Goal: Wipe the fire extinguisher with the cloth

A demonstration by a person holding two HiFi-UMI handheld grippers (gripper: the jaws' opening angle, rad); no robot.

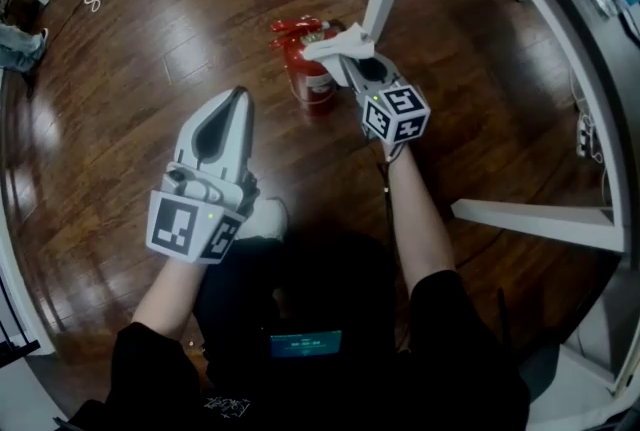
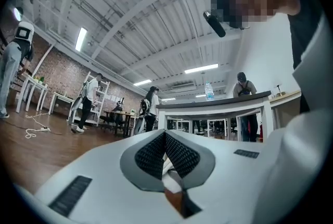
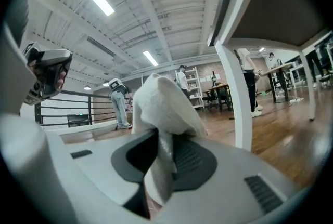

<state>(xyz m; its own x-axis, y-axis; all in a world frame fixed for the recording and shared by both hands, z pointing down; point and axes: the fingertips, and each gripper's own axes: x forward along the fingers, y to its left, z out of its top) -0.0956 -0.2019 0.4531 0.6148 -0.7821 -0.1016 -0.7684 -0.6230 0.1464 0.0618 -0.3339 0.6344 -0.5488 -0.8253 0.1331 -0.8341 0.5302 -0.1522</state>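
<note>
Both grippers hover above the brown wooden floor [image 1: 150, 39]: the right gripper [image 1: 350, 65] clamps in its jaws a crumpled white cloth [image 1: 335, 46] at the top of the standing red metal fire extinguisher [image 1: 312, 87], the left gripper [image 1: 237, 99] keeps its jaws pressed together, empty, so wiping seems barely started.

The right hand-held gripper [image 3: 164, 147] has its jaws pressed onto a white cloth [image 3: 165, 103], which bunches up above them. Beyond it, a white post [image 3: 237, 98] rises from the wooden floor [image 3: 291, 129], and a person [image 3: 118, 106] stands near a dark railing [image 3: 78, 108].
</note>
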